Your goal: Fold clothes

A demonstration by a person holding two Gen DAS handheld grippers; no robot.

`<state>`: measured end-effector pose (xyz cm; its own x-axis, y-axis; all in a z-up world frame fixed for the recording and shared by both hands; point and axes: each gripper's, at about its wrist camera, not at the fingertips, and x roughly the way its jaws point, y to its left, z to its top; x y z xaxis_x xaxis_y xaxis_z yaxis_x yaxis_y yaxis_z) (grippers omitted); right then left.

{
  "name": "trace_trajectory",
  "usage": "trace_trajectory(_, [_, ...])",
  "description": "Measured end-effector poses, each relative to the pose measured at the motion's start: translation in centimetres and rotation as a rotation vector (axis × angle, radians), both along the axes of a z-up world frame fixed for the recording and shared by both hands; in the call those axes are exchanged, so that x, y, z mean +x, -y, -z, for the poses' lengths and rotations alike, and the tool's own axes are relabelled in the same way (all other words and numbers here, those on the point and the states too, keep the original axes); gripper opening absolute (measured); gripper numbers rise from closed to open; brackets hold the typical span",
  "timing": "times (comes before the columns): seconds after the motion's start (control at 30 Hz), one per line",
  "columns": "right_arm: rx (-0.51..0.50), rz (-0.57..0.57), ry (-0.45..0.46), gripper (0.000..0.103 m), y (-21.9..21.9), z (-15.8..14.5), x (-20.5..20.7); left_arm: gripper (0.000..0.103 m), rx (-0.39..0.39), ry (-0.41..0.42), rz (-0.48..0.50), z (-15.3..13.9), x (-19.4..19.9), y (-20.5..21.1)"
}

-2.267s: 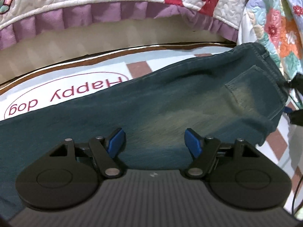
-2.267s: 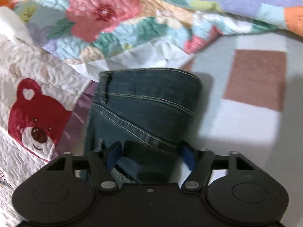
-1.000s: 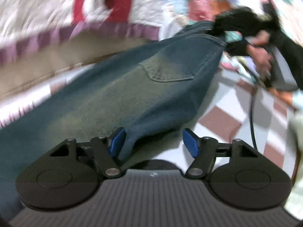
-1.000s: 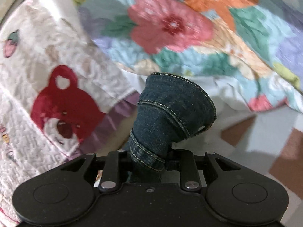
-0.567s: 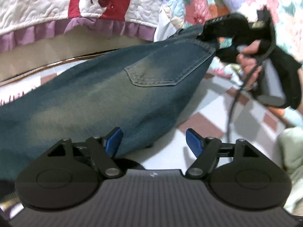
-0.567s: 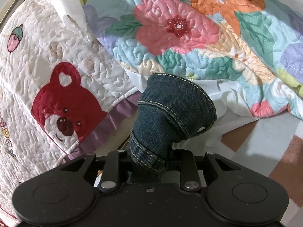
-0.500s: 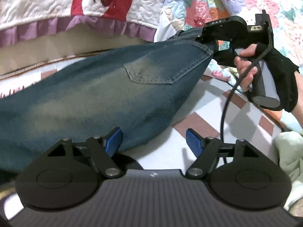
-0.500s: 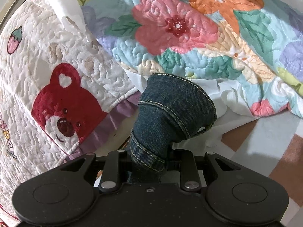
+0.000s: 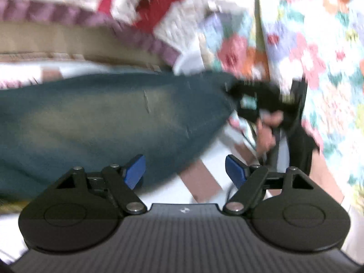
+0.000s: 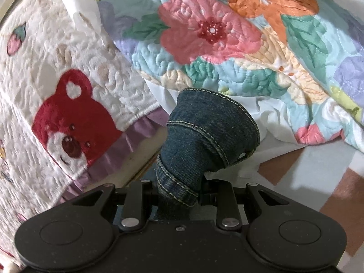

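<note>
While our right gripper pinches a bunched corner of the jeans, the denim runs lengthwise from that corner away to the picture's left, its lower edge just beside our left gripper. Those left jaws have just been opening and stand spread, nothing between them. Blur smears the left view; we cannot make out the legs' far end.

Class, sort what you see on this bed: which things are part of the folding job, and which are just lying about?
Part of the job:
jeans
right tongs, clamped on the jeans
left tongs, open

Lying about:
bear quilt
floral quilt
checked sheet
</note>
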<state>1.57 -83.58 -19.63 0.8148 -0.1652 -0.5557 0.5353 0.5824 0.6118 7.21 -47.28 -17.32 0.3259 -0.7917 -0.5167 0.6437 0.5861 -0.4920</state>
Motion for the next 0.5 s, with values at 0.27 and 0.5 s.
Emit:
trace_trajectory(0.27, [0.251,0.097,-0.089,0.061,3.1,3.4,-1.5,0.077,0.246,0.149,-0.088,-0.3,9.7,3.9])
trace_trajectory(0.5, [0.284,0.101,-0.108,0.062,3.7,3.4,-1.7,0.079,0.332,0.318,0.116,0.5,14.5,12.8])
